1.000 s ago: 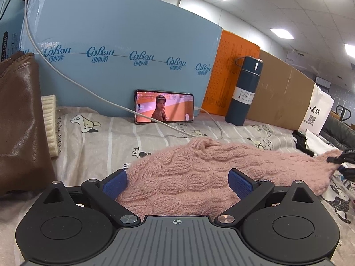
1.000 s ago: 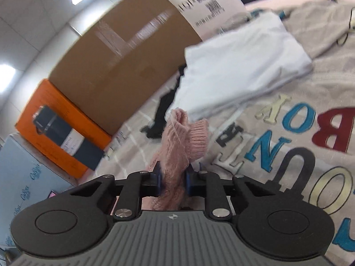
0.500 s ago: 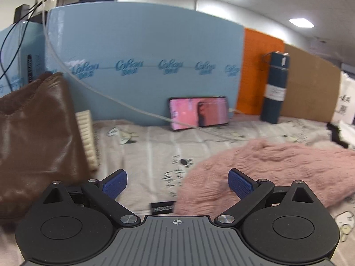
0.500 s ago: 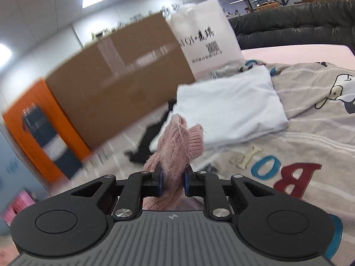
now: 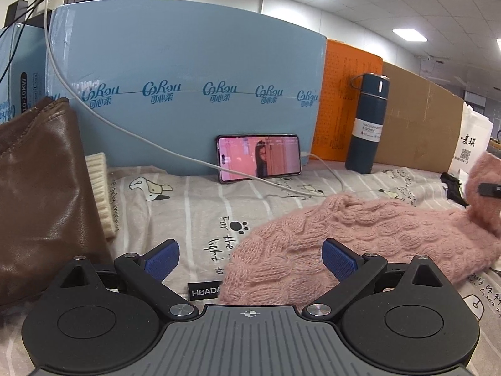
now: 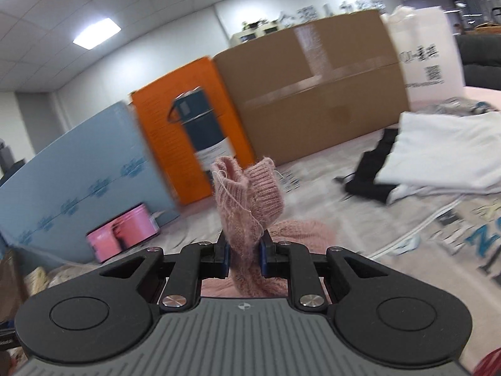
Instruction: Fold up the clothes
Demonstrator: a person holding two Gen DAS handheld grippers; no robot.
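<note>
We are seeing the right wrist view smearing with motion: the dark flask (image 6: 205, 125), the orange box (image 6: 169, 144) and the print on the white bag (image 6: 429, 62) are blurring past reading. The pink sweater (image 5: 360, 235) is running off the right edge of the left wrist view, where only a black tip of the right gripper (image 5: 490, 189) is showing. The brown leather garment (image 5: 37, 188) is getting cut off at the left edge

Bare bedsheet (image 5: 194, 206) between the brown leather bag (image 5: 40, 181) and the pink sweater (image 5: 360, 235) gives passage. Phone (image 5: 259, 158), cable (image 5: 125, 131) and flask (image 5: 368, 125) line the rear; boxes (image 5: 188, 94) apparently block beyond.
</note>
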